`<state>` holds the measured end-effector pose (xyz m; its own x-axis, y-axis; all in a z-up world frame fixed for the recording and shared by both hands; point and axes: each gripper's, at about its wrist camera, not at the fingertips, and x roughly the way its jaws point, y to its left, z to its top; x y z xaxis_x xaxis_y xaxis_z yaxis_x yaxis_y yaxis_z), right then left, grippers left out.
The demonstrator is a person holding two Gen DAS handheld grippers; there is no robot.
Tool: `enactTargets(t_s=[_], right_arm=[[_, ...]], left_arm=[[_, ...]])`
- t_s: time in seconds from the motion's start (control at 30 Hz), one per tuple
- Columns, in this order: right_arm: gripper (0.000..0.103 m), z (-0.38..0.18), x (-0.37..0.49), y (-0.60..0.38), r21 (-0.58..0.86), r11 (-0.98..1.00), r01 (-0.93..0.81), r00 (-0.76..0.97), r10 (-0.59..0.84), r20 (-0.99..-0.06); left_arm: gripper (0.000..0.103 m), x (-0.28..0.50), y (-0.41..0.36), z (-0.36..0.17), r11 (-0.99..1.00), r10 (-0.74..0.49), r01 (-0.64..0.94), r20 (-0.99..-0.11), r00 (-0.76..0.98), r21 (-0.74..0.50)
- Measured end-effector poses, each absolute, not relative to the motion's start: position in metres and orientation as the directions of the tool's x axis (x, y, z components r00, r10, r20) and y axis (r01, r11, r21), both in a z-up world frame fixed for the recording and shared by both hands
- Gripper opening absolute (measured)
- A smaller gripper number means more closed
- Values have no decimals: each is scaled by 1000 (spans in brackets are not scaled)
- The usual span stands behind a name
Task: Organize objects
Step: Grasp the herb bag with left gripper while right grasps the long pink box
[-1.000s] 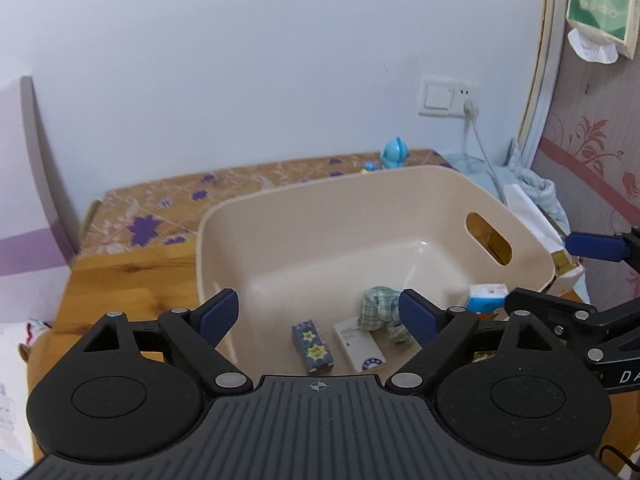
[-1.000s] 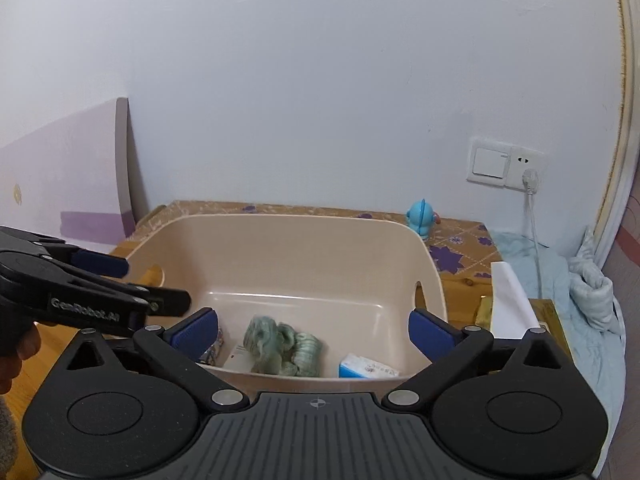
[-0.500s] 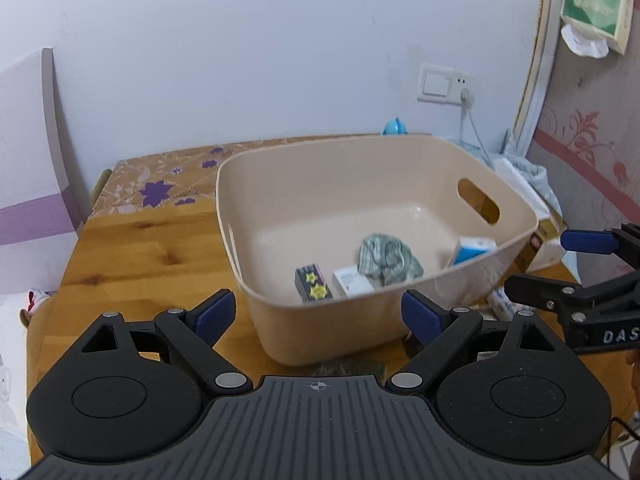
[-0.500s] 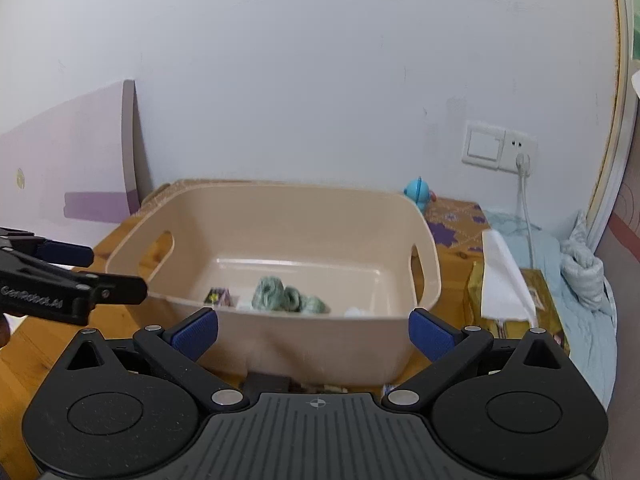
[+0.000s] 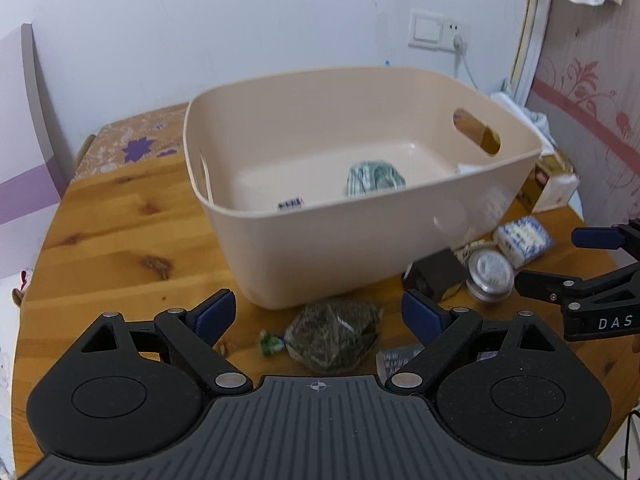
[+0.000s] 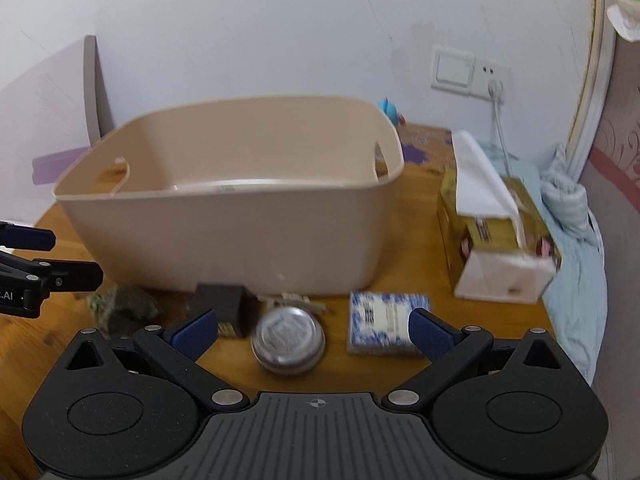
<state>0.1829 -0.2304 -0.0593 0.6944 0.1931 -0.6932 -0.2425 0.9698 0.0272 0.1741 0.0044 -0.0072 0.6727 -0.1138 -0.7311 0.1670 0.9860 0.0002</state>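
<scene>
The left gripper [image 5: 318,314], jaws wide and empty, sits just near of the dark green packet [image 5: 334,334]; the right gripper [image 6: 314,330], also open, frames the round tin [image 6: 288,340].

Both grippers tilt downward side by side, the left gripper [image 5: 318,314] with its blue-padded jaws spread wide and nothing between them, the right gripper [image 6: 314,332] likewise wide apart and empty, each visible at the edge of the other's view.
</scene>
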Motion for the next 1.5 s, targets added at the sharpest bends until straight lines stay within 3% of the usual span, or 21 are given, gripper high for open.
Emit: enactTargets(t_s=[0.67,1.17,1.3,1.37,1.5], right_arm=[[103,-100,163,-189,39,915,-401,574,285,-768],[103,-107,164,-158,-39,895,-444,583,256,-771],[88,-105,161,-163,19,913,-406,585,276,-763],[71,-103,159,-167,33,923,-383,595,273,-756],[54,-99,156,-178,72,930,-361,597,290,-748]], left_arm=[[91,158,25,-51,991,-118,18,-793,598,-134],[91,154,35,-50,995,-70,-11,-789,611,-97],[91,150,33,-49,998,-52,-1,-782,621,-67],[91,147,31,-48,999,-31,5,-772,635,-35],[91,145,26,-46,999,-30,38,-754,657,-7]])
